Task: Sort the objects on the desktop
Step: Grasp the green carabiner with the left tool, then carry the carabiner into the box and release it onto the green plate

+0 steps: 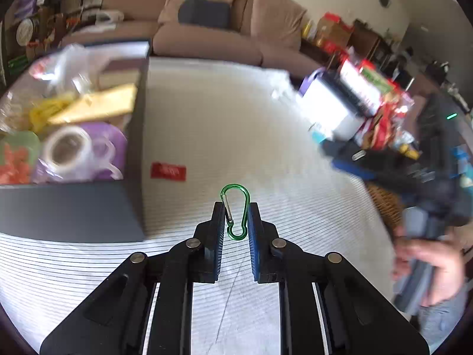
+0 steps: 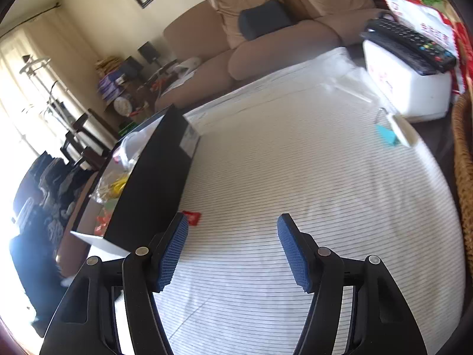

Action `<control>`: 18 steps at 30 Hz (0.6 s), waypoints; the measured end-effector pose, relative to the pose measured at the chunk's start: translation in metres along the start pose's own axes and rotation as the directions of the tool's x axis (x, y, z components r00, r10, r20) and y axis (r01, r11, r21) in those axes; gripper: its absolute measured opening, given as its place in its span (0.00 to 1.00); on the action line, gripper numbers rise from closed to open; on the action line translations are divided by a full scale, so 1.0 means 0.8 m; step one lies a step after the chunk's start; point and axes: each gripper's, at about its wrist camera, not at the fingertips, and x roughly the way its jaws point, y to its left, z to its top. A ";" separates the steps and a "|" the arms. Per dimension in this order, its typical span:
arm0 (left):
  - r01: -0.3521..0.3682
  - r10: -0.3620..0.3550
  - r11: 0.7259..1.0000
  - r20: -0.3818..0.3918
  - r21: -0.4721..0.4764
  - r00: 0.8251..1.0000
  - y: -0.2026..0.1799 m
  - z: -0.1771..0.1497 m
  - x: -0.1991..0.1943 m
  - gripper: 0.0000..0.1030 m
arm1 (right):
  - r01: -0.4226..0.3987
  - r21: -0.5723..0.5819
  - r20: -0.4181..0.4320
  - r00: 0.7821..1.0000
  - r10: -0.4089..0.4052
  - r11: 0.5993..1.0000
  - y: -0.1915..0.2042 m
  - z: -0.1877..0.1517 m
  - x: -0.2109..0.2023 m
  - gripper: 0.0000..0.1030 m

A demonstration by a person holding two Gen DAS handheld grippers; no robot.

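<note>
My left gripper (image 1: 235, 207) is shut on a green carabiner (image 1: 235, 211) and holds it above the striped white cloth (image 1: 236, 118), just right of the dark storage box (image 1: 74, 213). The box holds a tape roll (image 1: 66, 148), a yellow packet (image 1: 94, 106) and plastic bags. A small red packet (image 1: 168, 171) lies on the cloth by the box; it also shows in the right wrist view (image 2: 192, 216). My right gripper (image 2: 233, 222) is open and empty above the cloth, right of the box (image 2: 153, 177).
A white box (image 2: 408, 88) with two remote controls (image 2: 411, 41) on top stands at the far right. A teal tag (image 2: 385, 134) lies near it. A wicker basket (image 2: 464, 162) is at the right edge. A brown sofa (image 2: 266, 29) stands behind.
</note>
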 end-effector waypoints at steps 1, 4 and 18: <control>0.012 -0.011 1.000 0.025 -0.020 1.000 0.009 0.007 -0.020 0.14 | -0.001 -0.022 -0.007 1.000 0.001 1.000 0.007 -0.003 0.005 0.64; 0.032 -0.027 0.994 0.057 -0.103 0.998 0.059 0.035 -0.064 0.14 | 0.006 -0.095 -0.031 0.999 -0.009 0.995 0.030 -0.013 0.026 0.63; -0.241 0.221 0.928 -0.103 -0.285 0.970 0.312 0.100 -0.055 0.15 | -0.062 -0.389 -0.128 0.992 0.013 0.919 0.118 0.009 0.141 0.34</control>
